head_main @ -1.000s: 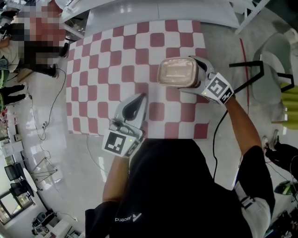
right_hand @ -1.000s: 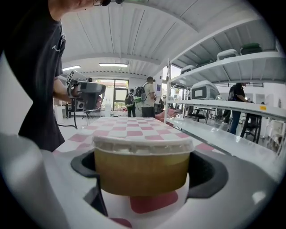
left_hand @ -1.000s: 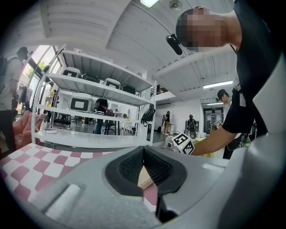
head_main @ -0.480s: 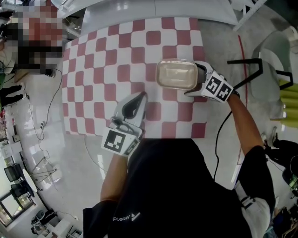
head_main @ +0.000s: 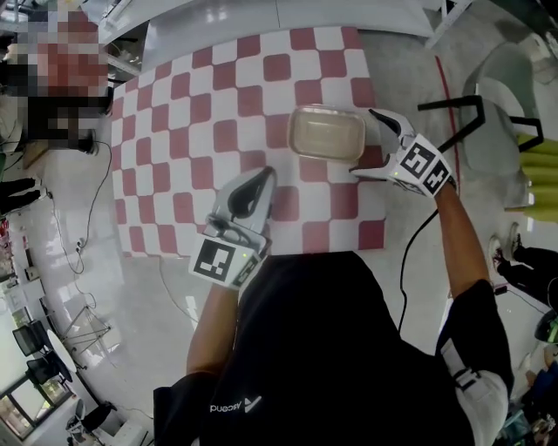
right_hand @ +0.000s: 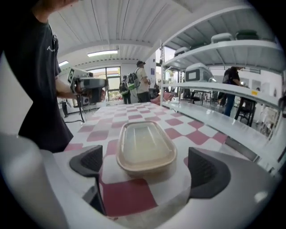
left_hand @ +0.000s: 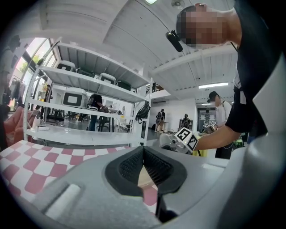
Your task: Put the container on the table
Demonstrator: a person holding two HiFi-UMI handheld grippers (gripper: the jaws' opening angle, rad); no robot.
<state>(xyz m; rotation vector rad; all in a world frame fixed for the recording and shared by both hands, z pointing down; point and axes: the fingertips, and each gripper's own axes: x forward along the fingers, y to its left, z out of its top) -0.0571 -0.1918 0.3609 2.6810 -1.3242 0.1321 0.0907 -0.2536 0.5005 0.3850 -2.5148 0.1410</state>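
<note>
The beige, shallow rectangular container (head_main: 326,133) stands flat on the red-and-white checkered table (head_main: 174,131), toward its far right part. My right gripper (head_main: 376,145) is just right of it, open, with its fingers at the container's near end and not touching it. In the right gripper view the container (right_hand: 145,145) lies ahead between the two spread pads (right_hand: 87,161) of my right gripper (right_hand: 147,166). My left gripper (head_main: 261,179) hovers over the table's near middle, shut and empty. The left gripper (left_hand: 144,164) has its dark pads pressed together.
A grey metal shelf unit (head_main: 261,17) borders the table's far side. A pale chair with a black frame (head_main: 493,109) stands to the right of the table. A person (head_main: 61,78) is at the upper left, and cables run across the floor there.
My right gripper has lowered the container onto the table, opened and let it go. The left gripper has stayed where it was.
</note>
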